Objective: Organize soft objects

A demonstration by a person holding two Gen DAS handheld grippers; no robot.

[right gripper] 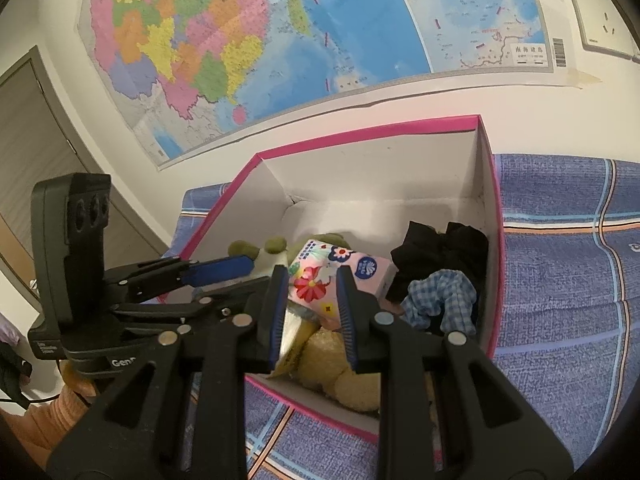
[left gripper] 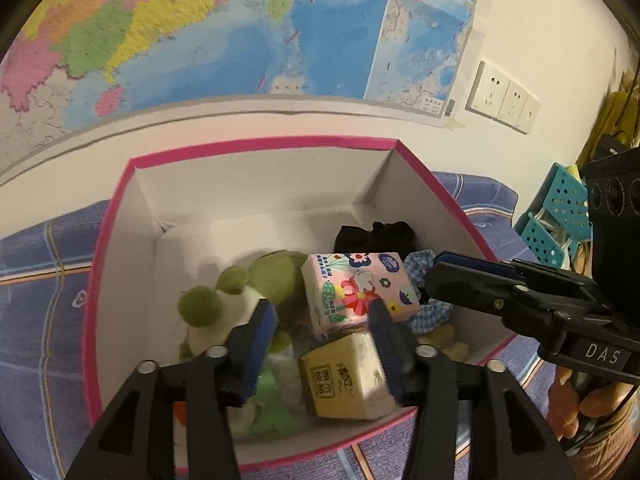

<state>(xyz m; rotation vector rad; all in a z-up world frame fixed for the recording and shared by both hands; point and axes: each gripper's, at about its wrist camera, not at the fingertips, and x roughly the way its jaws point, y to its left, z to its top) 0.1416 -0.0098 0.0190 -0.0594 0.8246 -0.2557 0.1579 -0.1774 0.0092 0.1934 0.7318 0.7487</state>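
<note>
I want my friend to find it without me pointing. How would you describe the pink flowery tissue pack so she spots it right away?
Look for the big pink-edged box on the blue bedcover below the wall map. Near the middle of the pile inside, the pink flowery tissue pack lies tilted on top, between a green plush toy and blue checked cloth. Unlike the plain yellowish pack beside it, it carries bright cartoon flowers.

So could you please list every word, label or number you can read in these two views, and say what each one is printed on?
"DAS": white letters on the right claw's black body.
"Gen...": cut-off white letters on the left claw's black body.
"南海诸岛": inset title on the wall map, only just legible.
Pink tissue pack: printing too blurred to read.
Yellow tissue pack: label characters too blurred to read.
Remaining map place names: too small.
</note>
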